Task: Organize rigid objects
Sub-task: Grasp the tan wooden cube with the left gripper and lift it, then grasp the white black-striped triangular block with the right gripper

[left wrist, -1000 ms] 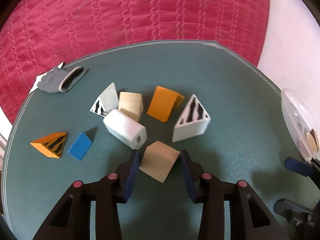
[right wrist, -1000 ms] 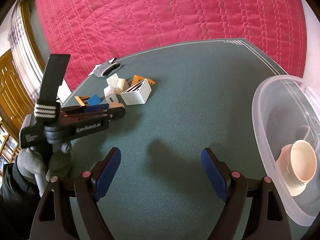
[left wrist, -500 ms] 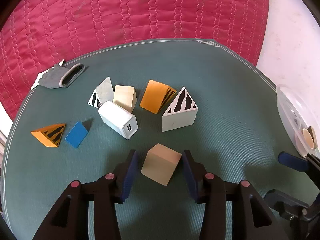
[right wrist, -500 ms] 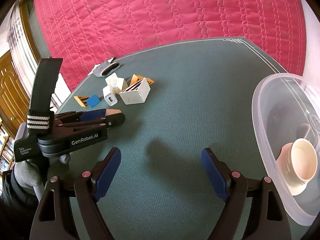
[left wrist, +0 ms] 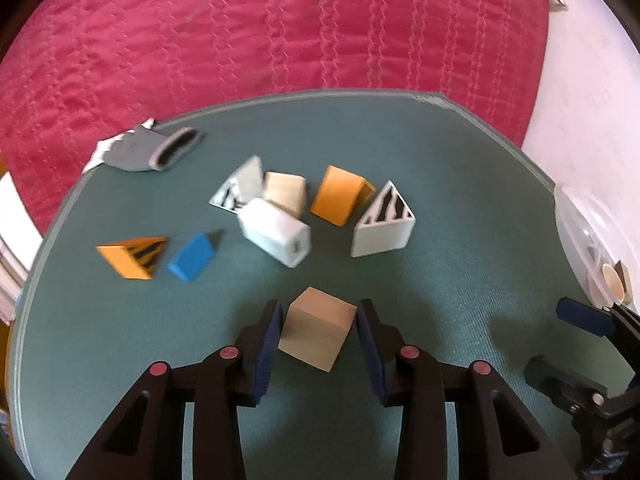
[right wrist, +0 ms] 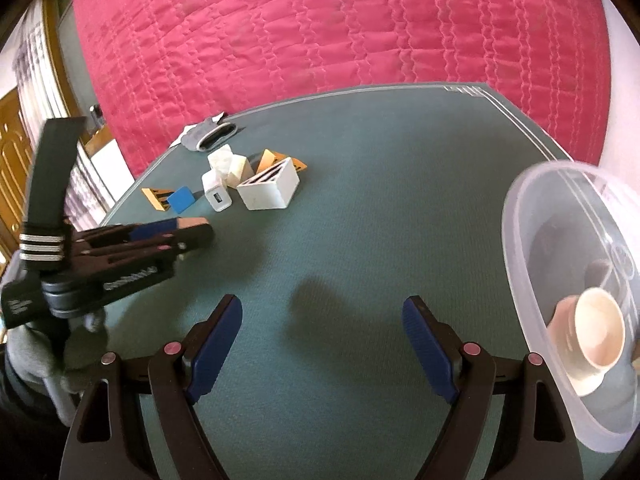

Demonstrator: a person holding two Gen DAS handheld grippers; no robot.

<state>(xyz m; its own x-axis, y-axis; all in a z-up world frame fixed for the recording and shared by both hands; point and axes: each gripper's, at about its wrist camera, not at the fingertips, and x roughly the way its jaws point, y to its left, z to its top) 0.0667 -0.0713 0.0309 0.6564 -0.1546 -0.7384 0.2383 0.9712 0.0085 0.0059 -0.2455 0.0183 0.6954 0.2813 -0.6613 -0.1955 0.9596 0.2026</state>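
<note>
Plain wooden block (left wrist: 320, 330) held between fingers of left gripper (left wrist: 318, 340), just closed further, above table (left wrist: 460, 208). Corner-on grip: slip risked. Right gripper (right wrist: 322, 350) fingers wide, nothing between.

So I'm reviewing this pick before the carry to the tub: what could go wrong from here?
The left tool has just been closing on the wooden block, which sits skewed between the pads, so it may twist or slip. The clear tub already holds a cup that a dropped block could knock.
</note>
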